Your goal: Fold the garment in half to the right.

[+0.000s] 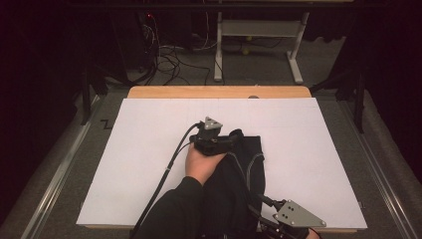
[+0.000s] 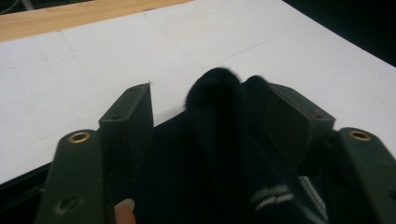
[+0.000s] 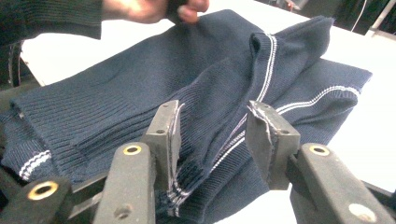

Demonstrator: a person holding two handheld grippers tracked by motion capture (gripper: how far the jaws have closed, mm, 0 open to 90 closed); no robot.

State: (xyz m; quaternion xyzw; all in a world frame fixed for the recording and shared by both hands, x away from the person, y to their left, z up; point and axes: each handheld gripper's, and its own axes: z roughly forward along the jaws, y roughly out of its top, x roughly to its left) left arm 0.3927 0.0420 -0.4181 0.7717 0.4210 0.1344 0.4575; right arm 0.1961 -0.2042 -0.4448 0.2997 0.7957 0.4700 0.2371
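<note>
Item: navy sweater (image 3: 154,88) on our white worktop (image 1: 149,149), long axis running away from us; left gripper (image 2: 210,112) and right gripper (image 3: 212,135) both straddle folds, fingers released.

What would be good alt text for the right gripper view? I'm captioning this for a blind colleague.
The right gripper has its two black jaws open around a raised fold of a navy knitted sweater with white stripe trim, lying crumpled on a white table. At the top edge, a hand touches the far side of the sweater.
</note>
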